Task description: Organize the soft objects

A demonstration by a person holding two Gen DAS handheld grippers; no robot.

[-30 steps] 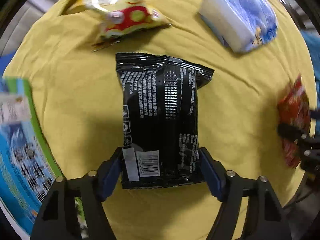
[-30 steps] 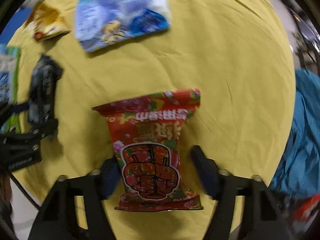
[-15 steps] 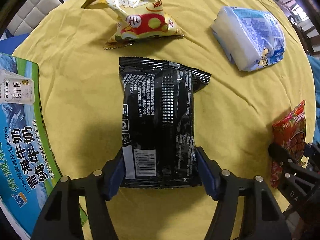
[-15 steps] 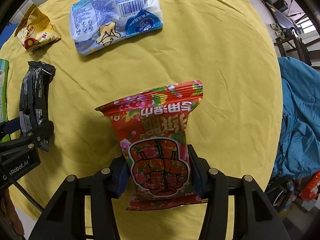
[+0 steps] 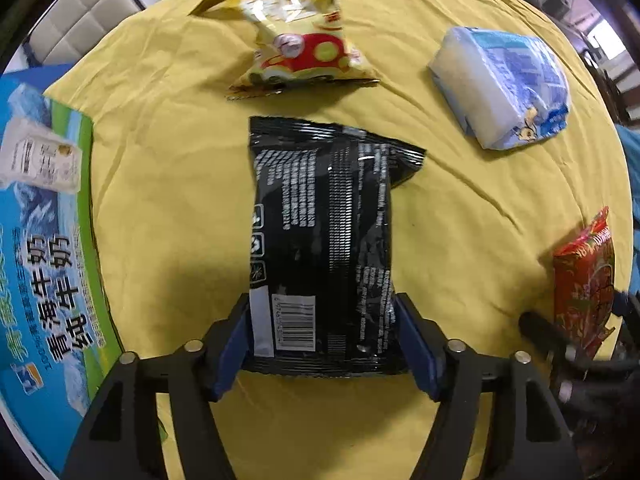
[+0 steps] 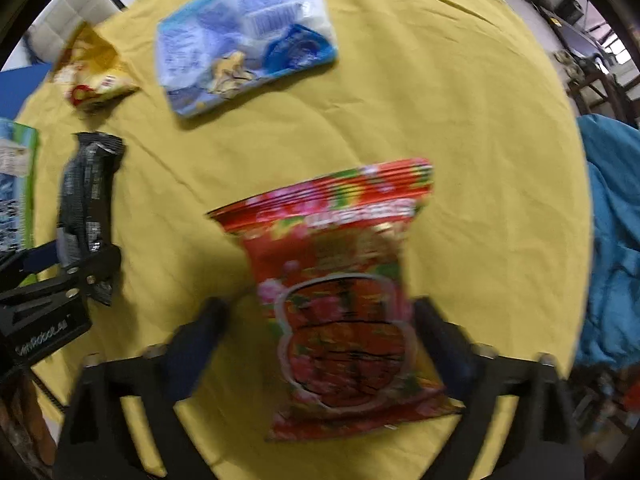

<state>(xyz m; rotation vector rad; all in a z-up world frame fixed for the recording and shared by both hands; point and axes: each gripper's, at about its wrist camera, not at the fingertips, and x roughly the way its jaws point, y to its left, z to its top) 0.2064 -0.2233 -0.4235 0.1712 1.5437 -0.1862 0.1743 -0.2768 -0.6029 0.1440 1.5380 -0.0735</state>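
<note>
Overhead, the left wrist view takes in four soft packets on the yellow-covered tabletop: one black packet, one yellow snack bag, one blue-and-white pack and one red snack bag. The left tool pinches the black packet by its near end — both blue pads press against the packet's sides by the barcode. The yellow bag lies just beyond it, the blue-and-white pack far right, well apart. One milk carton box sits at the left edge; its inside is out of sight. At the right edge the red bag sits between the other tool's dark fingers.

From the right wrist view, blurred, the same count holds: red snack bag in the middle, blue-and-white pack beyond, yellow snack bag far left, black packet at left in the left tool. The right tool stands spread — its left finger is clear of the red bag, which lies between the fingers on the tabletop.
</note>
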